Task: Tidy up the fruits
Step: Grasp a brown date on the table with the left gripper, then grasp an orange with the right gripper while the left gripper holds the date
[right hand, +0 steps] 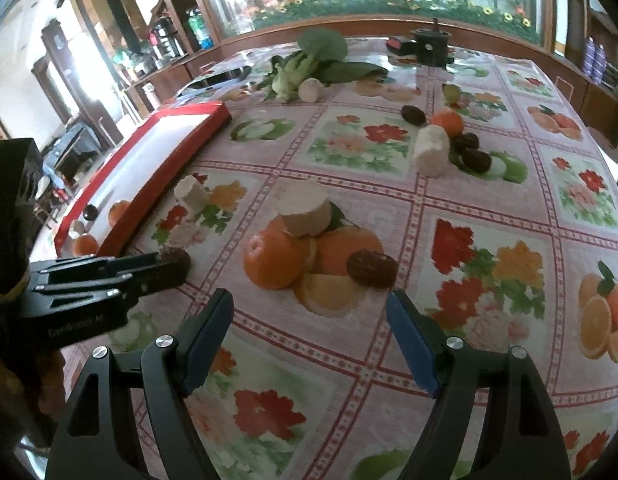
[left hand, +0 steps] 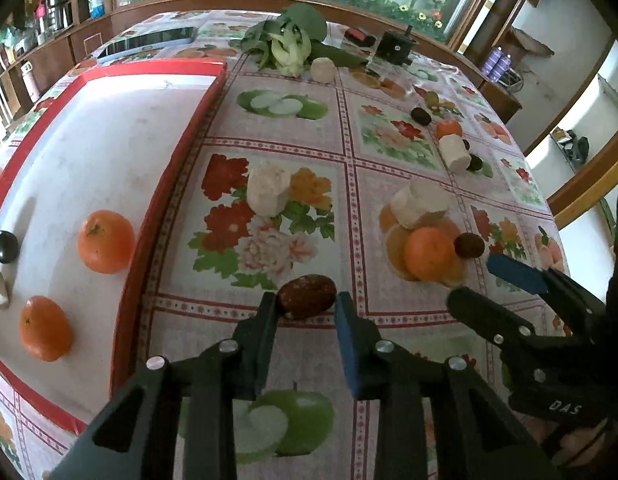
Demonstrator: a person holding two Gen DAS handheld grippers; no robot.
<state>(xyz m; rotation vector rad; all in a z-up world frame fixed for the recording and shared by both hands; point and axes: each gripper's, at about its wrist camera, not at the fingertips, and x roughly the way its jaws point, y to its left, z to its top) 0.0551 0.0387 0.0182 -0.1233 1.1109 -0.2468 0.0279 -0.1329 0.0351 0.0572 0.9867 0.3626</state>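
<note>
My left gripper is closed around a brown date-like fruit on the tablecloth, its fingertips against the fruit's two sides. It also shows in the right wrist view. A red-rimmed white tray on the left holds two oranges, a dark fruit and a white chunk. My right gripper is open and empty, just short of an orange and a brown fruit beside a white cylinder chunk.
More white chunks, an orange and dark fruits lie farther back on the right. Leafy greens, a black grinder and a phone sit at the far edge. Cabinets surround the table.
</note>
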